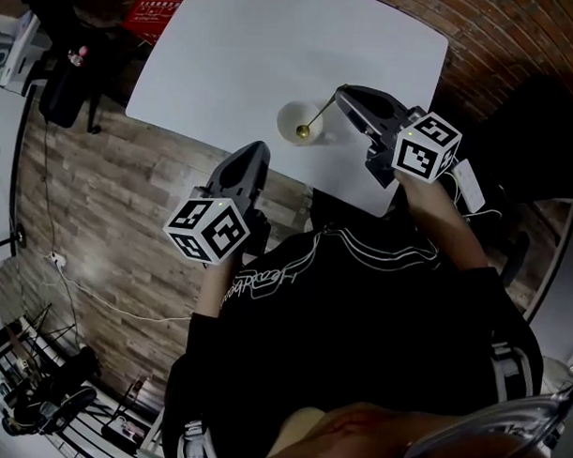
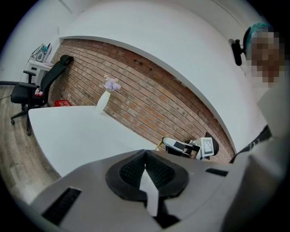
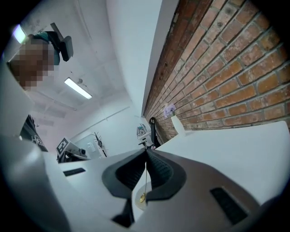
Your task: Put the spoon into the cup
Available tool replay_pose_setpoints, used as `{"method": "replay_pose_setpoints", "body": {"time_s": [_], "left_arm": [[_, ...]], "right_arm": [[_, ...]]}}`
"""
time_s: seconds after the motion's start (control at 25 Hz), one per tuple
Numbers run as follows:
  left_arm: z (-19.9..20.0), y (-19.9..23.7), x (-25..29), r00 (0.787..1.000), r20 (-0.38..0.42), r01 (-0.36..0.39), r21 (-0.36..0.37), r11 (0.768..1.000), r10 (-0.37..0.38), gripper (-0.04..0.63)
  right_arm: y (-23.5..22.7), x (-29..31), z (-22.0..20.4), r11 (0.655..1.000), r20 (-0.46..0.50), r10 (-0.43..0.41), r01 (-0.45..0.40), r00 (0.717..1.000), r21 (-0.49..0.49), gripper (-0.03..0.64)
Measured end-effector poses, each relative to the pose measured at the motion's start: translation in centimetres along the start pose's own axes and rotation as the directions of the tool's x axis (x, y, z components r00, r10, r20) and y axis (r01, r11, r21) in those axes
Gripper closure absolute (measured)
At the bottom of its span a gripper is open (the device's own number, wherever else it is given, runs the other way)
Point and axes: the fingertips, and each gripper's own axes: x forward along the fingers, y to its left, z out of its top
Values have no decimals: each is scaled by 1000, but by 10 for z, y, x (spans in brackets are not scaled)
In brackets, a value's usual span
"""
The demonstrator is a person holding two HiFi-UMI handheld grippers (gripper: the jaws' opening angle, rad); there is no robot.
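A small white cup stands on the white table near its front edge. A gold spoon slants down from my right gripper, which is shut on the top of its thin handle. Seen from above, the spoon's bowl lies inside the cup's rim. In the right gripper view the spoon hangs between the jaws of my right gripper, with the cup just below. My left gripper is shut and holds nothing; it hovers over the wooden floor just off the table's front edge. The left gripper points across the table.
A white vase with lilac flowers stands at the table's far side by the brick wall. A black office chair and a red box are off the table's left end. A white cabled block lies right of my right hand.
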Motion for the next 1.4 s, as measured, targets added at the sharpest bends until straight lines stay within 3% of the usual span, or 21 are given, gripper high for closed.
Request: {"method": "replay_pose_setpoints", "body": {"time_s": [0.32,0.8,1.4], "left_arm": [[-13,34,-2,998,-9,-63,-76,995,62,592],[-22,57,5,994,-32,-110,-125,986,107,592],[-28,56,18,993,-52,-109,-147,983,102,592]], "right_arm": [[-17,32,-30,1000,-75,-6,7,997,22,617],[-35,54,-66,998,-144,3,6,990,67,617],[-50,59,-75,995,-162,-4,21,987,100,615]]}}
